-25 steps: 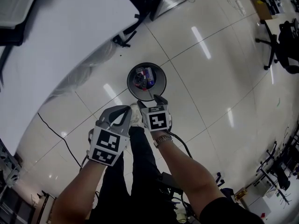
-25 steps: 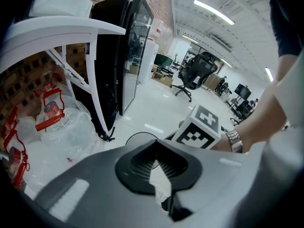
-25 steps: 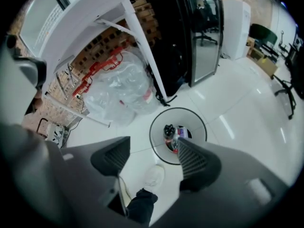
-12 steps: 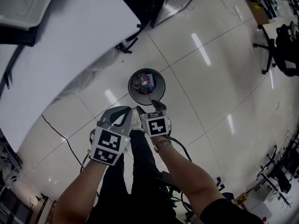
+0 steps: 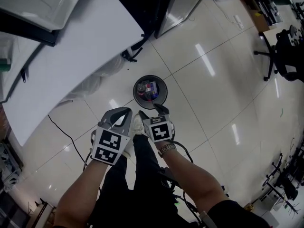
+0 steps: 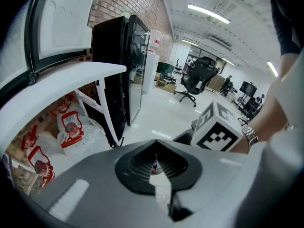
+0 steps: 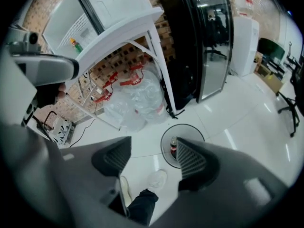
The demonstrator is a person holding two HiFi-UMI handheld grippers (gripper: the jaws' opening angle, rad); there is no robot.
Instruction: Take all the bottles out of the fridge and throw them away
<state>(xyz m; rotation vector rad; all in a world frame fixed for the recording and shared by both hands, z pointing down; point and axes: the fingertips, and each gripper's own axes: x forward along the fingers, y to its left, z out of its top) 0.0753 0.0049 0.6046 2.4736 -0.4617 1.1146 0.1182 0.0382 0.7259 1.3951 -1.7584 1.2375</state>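
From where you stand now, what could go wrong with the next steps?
The bin stands just ahead of the shoe; a careless step might tip it and spill the bottles inside. The black cable lying at the left could catch a foot.

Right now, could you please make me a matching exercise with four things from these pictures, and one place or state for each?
Things:
1. left claw
2. right claw
3. bin
4. plastic bags

Places or states:
A. under the white table
B. open, nothing between
C. holds bottles
D. shut, empty

Pairs: 1-D, 2-B, 3-C, 4-A.
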